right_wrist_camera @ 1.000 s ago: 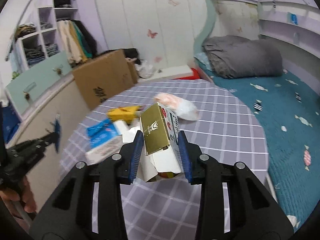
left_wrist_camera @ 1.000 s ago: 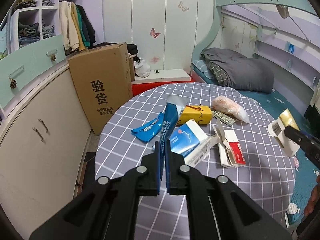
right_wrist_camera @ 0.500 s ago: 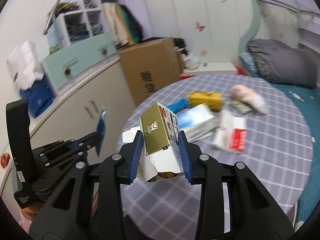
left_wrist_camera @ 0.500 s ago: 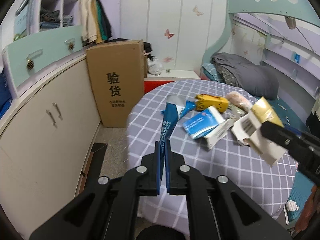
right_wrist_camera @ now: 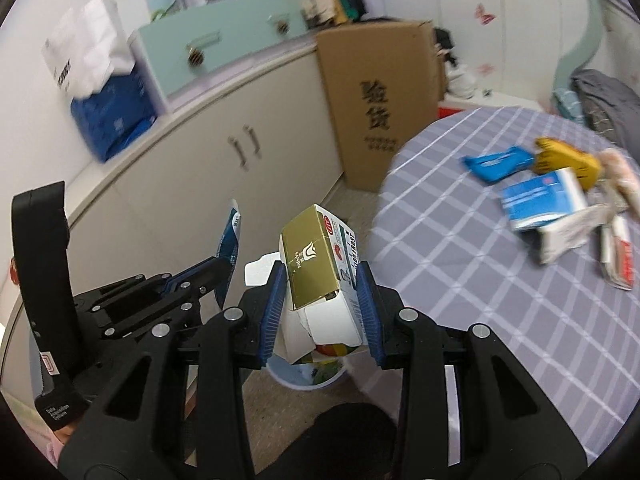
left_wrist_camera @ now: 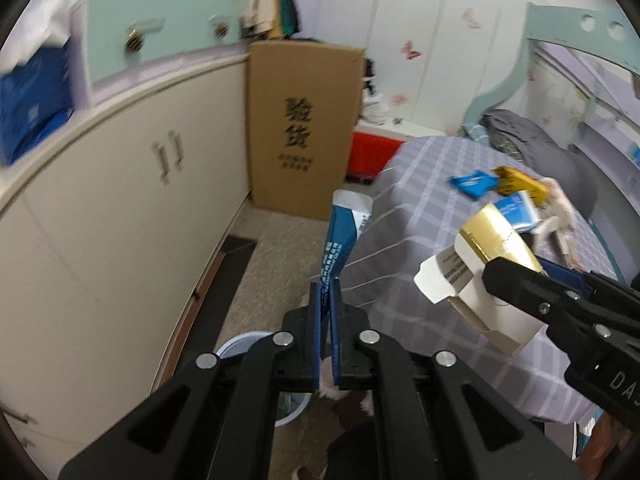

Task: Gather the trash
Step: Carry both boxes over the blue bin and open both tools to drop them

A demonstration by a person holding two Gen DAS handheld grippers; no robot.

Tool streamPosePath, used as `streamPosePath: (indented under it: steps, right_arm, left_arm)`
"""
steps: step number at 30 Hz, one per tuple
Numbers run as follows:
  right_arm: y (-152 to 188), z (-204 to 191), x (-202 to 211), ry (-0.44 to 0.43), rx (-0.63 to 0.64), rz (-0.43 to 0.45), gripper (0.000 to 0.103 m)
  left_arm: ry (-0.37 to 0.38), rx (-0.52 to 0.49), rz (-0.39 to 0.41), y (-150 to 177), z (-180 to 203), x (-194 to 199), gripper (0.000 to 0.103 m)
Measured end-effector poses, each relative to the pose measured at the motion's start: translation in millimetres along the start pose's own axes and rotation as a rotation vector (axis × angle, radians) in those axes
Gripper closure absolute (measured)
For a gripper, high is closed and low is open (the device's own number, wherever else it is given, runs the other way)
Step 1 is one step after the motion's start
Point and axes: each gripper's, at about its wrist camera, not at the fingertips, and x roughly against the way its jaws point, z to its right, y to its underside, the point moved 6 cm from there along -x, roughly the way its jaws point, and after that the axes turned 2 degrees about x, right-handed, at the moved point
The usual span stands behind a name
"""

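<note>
Grey checked cloth on round table [right_wrist_camera: 460, 280], bearing scattered packets; cream curved cabinet [left_wrist_camera: 120, 200] and tall brown cardboard box [left_wrist_camera: 300, 128] beside it. Left gripper [left_wrist_camera: 326, 300] clenched on flat blue-and-white sachet [left_wrist_camera: 340, 236]. Right gripper [right_wrist_camera: 322, 280] clamps gold-and-white carton [right_wrist_camera: 320, 260]. Both hang off the table's edge, above pale round bin [right_wrist_camera: 304, 376] on floor.

Your left hand-held gripper [left_wrist_camera: 327, 300] pinches a flat blue wrapper [left_wrist_camera: 340, 240] over the floor beside the tabletop [left_wrist_camera: 420, 184]; at right, your right hand-held gripper [left_wrist_camera: 516, 280] clamps a gold-and-white carton [left_wrist_camera: 480, 264].
</note>
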Motion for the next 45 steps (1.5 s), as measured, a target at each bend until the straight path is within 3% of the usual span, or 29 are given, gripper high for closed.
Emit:
streamPosePath:
  steps: [6,20,21,24,34,45]
  right_arm:
    - [11.0,-29.8,-44.7,-0.027,0.024,-0.078,0.068]
    - [21.3,-38.5,-93.4,0.003,0.033,-0.15,0.068]
    - [22.6,-37.3,-95.0,0.007,0.032,-0.154,0.068]
    - [25.2,-35.5,-97.9,0.014,0.034,-0.161,0.067]
    - [26.8,-48.3,-108.3,-0.003,0.059,-0.182,0.067]
    - [27.6,-54.7,-109.7,-0.023,0.072,-0.18,0.067]
  left_arm:
    - [-0.041,0.082,-0.091,22.5,-53.9,-26.4,0.099]
    - [-0.057,0.142,-0.204,41.1,-88.1,-73.0,0.097]
    - [-0.06,0.145,-0.215,42.1,-88.8,-76.4,0.094]
    - [-0.079,0.153,-0.26,45.5,-91.9,-88.9,0.051]
    - [-0.128,0.19,-0.215,41.2,-100.4,-77.8,0.041]
    - [-0.194,0.215,-0.178,37.5,-116.0,-61.2,0.038]
